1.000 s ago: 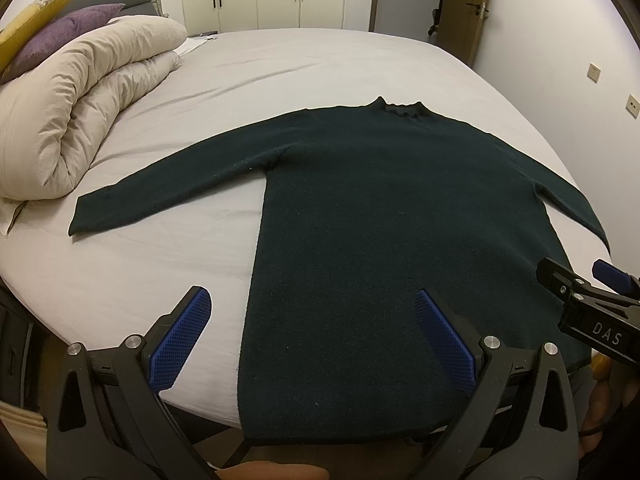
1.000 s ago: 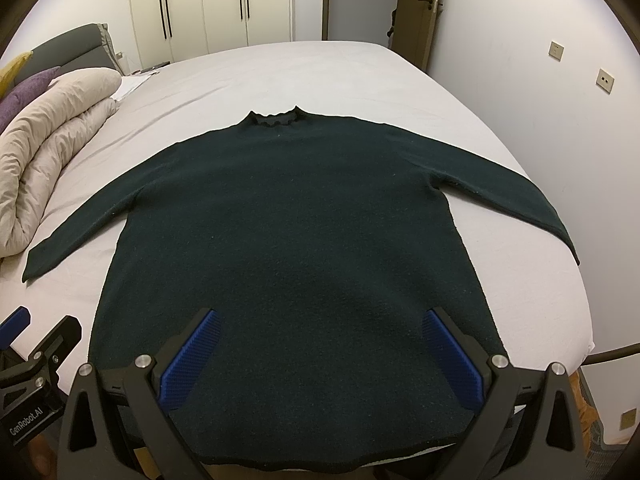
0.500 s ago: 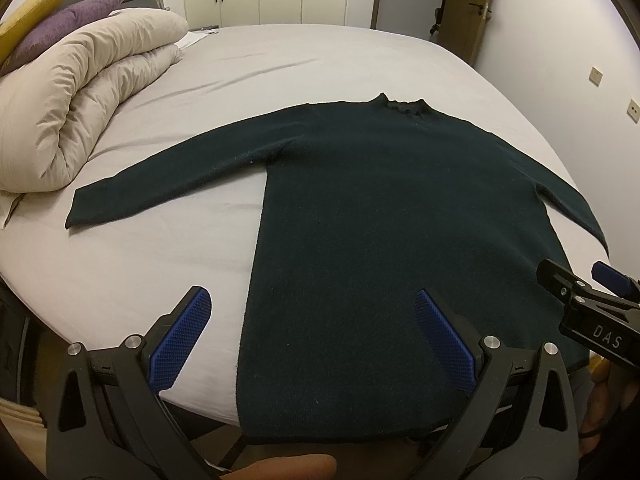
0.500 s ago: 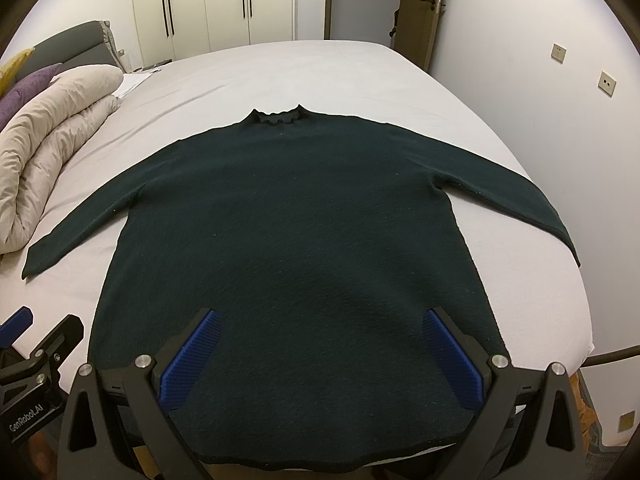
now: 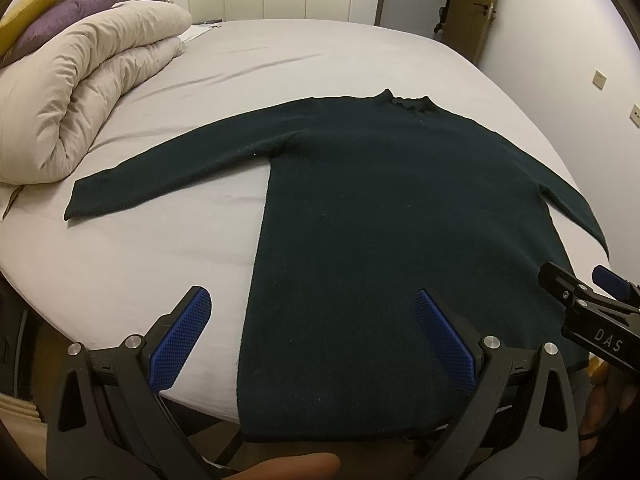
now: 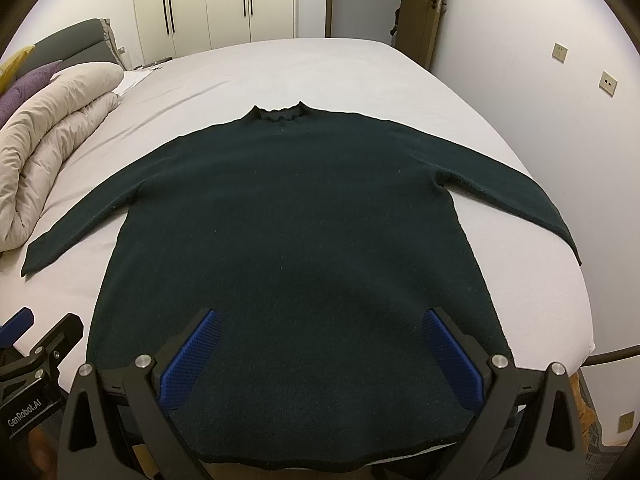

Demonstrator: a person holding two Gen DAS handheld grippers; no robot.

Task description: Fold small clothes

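Dark green sweater [image 6: 288,248] lies flat on the bed [image 6: 320,76], collar at 12 o'clock, hem at 6 over the near edge, sleeves spread toward 9 and 3. Left gripper [image 5: 312,340] hovers wide open over the hem's left corner, holding nothing. Right gripper [image 6: 320,356] hovers wide open above the hem, empty too. Beige duvet [image 5: 80,92] sits rolled at 10 o'clock

Dark sweater [image 5: 392,216] lies flat; left tongs [image 5: 316,340] gape above its hem
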